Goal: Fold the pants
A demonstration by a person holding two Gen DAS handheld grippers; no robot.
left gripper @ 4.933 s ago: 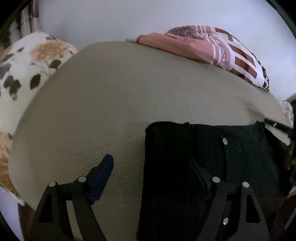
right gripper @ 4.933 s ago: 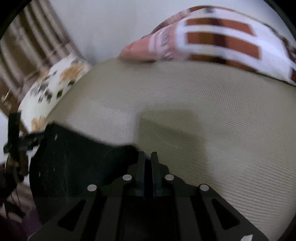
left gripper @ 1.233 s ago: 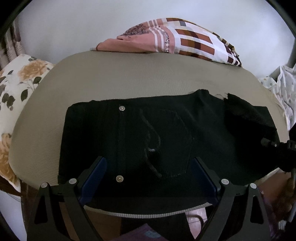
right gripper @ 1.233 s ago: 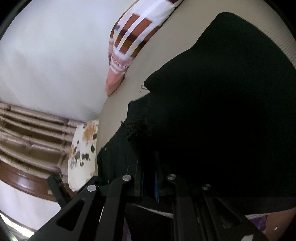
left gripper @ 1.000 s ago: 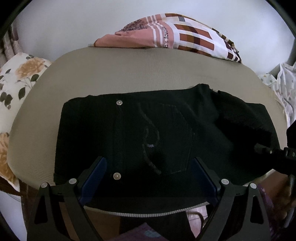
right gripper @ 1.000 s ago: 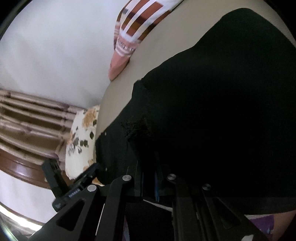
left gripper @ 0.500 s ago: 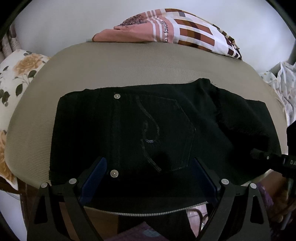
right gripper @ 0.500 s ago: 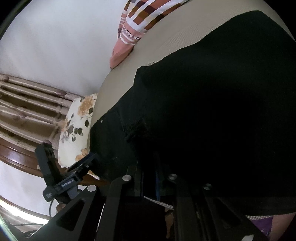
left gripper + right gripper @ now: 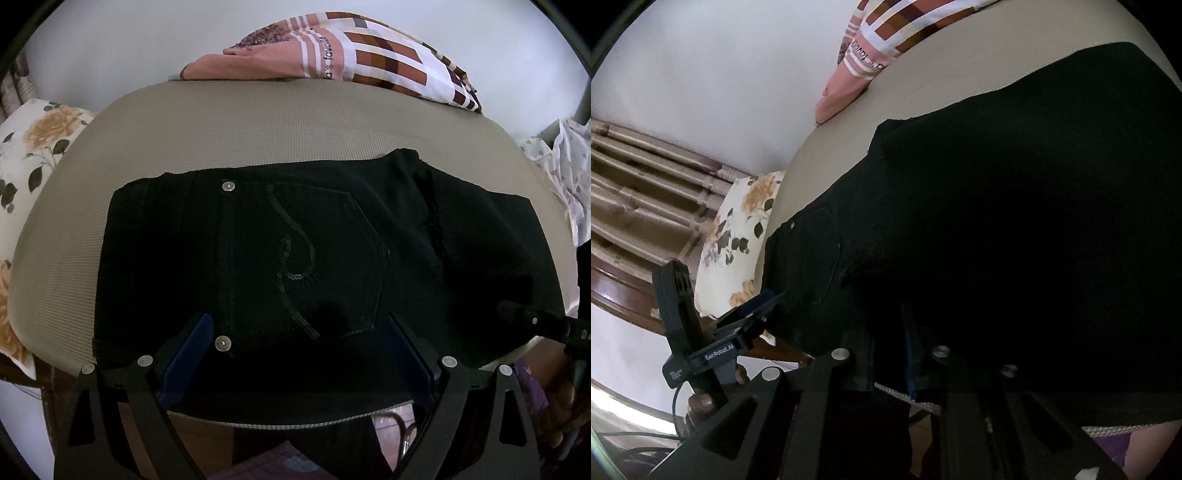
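Left wrist: my left gripper (image 9: 295, 354) is spread wide over the pants (image 9: 295, 258), lying flat on the beige mattress (image 9: 258, 122).

Right wrist: my right gripper (image 9: 890, 350) is pinched on the pants' near edge; I should lay it square, then smooth.

Bare strip of beige bed surface (image 9: 258, 136) behind black pants (image 9: 295, 240): open for passage. Far edge blocked by striped pillow (image 9: 351, 51) against wall. Left side bounded by floral pillow (image 9: 33, 147); narrow bare margin between. Near edge occupied by wide-spread left tool (image 9: 295, 354) and right tool (image 9: 890, 343), pinched onto pants.
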